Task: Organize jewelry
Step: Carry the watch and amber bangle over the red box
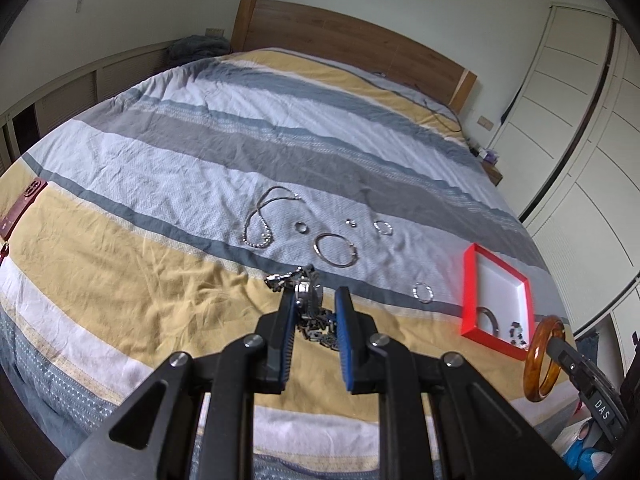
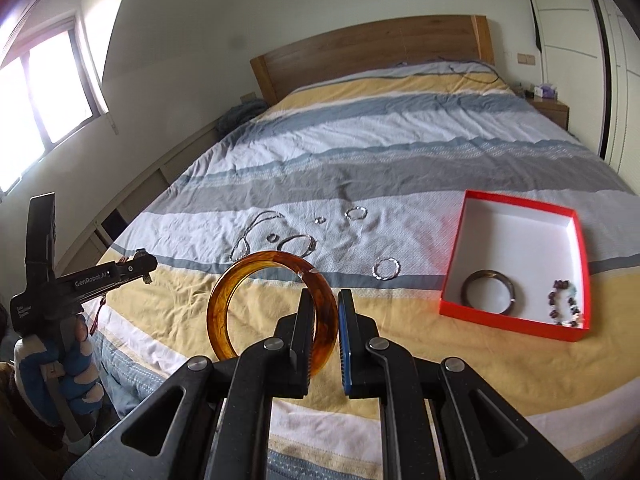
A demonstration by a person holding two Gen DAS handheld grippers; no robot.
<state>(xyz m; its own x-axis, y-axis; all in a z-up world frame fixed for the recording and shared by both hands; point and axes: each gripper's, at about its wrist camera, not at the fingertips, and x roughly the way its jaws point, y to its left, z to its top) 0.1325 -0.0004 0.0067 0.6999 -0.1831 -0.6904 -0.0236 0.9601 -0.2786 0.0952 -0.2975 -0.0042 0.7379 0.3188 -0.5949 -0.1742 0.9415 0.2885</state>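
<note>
My left gripper is shut on a silver metal watch, whose link band dangles between the blue pads above the yellow stripe of the bed. My right gripper is shut on the rim of an amber bangle, held upright in the air. That amber bangle also shows at the lower right of the left wrist view. A red box with a white inside lies to the right. It holds a dark bangle and a bead bracelet.
Loose on the striped bedcover lie a necklace, a large silver bangle, a twisted hoop, a ring and a small hoop. A reddish case lies at the bed's left edge. A gloved hand holds the left gripper.
</note>
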